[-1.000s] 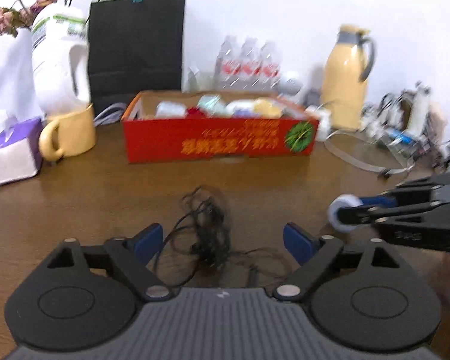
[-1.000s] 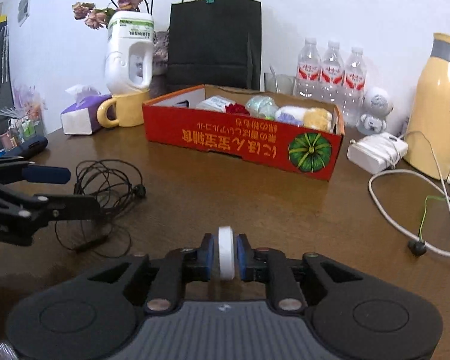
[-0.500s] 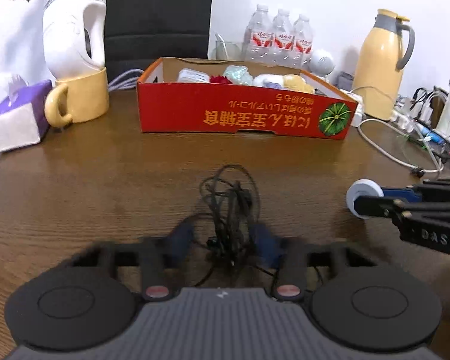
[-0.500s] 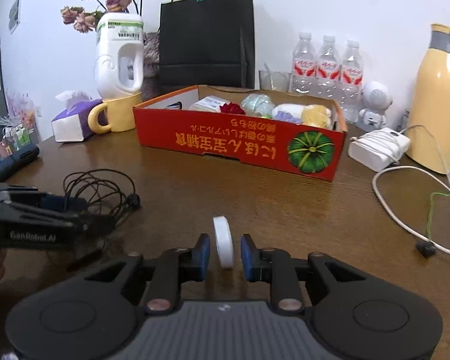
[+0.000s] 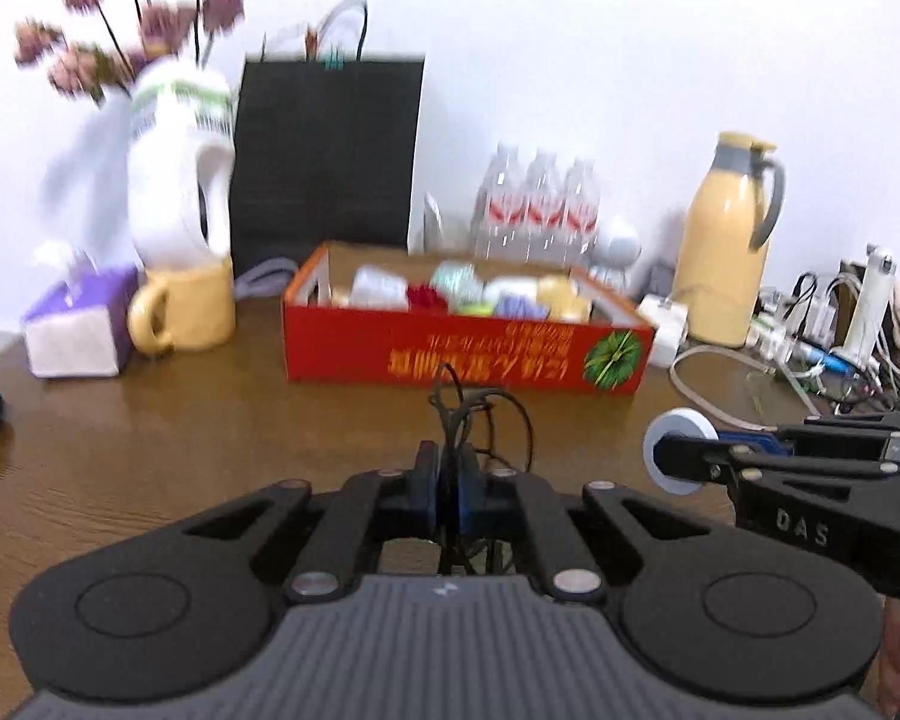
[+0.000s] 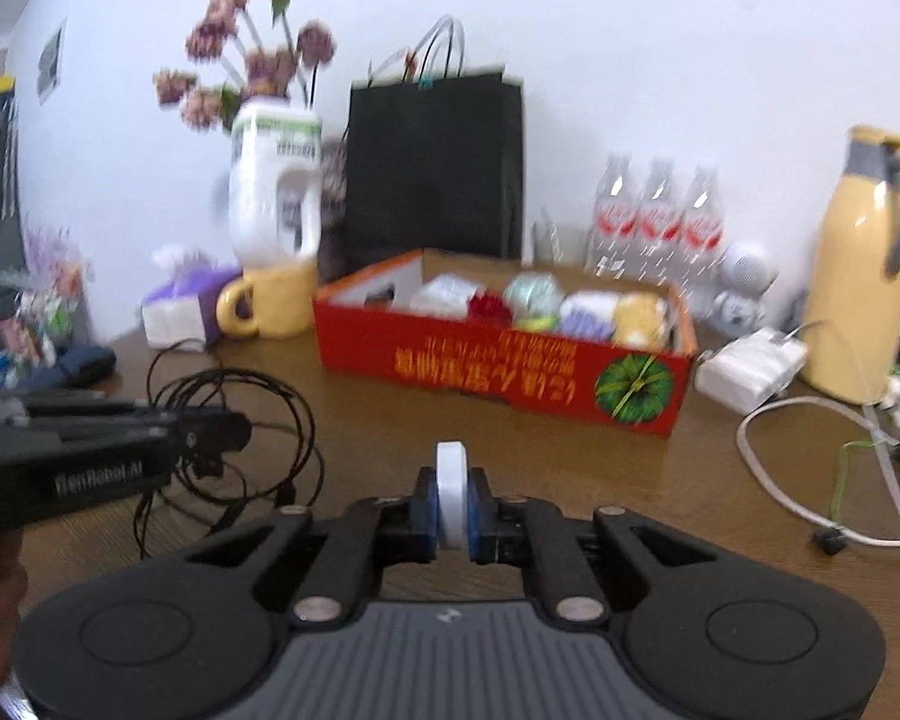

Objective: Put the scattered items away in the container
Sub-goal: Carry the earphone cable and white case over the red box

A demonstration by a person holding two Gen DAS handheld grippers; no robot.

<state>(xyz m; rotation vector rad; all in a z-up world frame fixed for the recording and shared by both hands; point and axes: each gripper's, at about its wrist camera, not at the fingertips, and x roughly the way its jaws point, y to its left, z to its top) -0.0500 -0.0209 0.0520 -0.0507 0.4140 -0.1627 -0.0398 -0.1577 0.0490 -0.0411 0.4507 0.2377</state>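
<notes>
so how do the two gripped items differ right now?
The earphone cable is a black, limp tangle with loops trailing out of the left gripper. The tape roll is a white, rigid ring held edge-on in the right gripper. Both are clamped between closed jaws, short of the red box.

A brown wooden desk (image 5: 150,450) carries a red cardboard box (image 5: 462,354) ahead of the left tool (image 5: 448,495), a yellow mug (image 5: 183,312) and tissue pack (image 5: 78,330) further left, a yellow thermos (image 5: 729,252) and white cable (image 6: 810,480) off right.
</notes>
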